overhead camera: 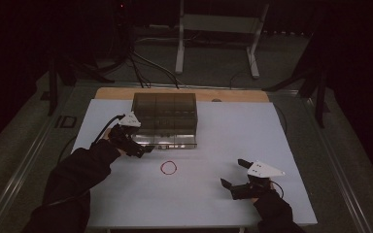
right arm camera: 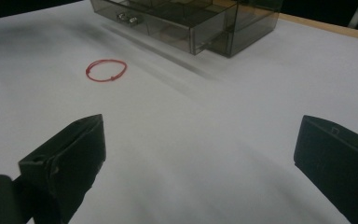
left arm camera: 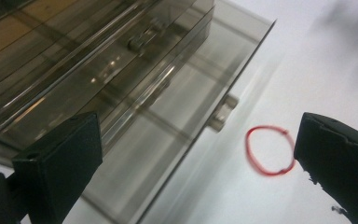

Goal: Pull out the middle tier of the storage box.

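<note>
Drawer box (overhead camera: 164,120) stands just behind red loop (overhead camera: 168,168), apart.

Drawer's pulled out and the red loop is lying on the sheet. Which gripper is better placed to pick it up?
Probably left. The left gripper is open right beside the pulled-out drawer, with the red loop just ahead of its jaws. The right gripper, also open, sits farther off near the sheet's front edge.

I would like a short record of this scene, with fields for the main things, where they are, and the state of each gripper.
surface: white table top
drawer box: smoky clear plastic, at the far middle, bottom drawer pulled out
red loop: thin band, flat on the table before the drawer, touched by nothing
left gripper: open, empty, by the drawer front
right gripper: open, empty, near right
</note>
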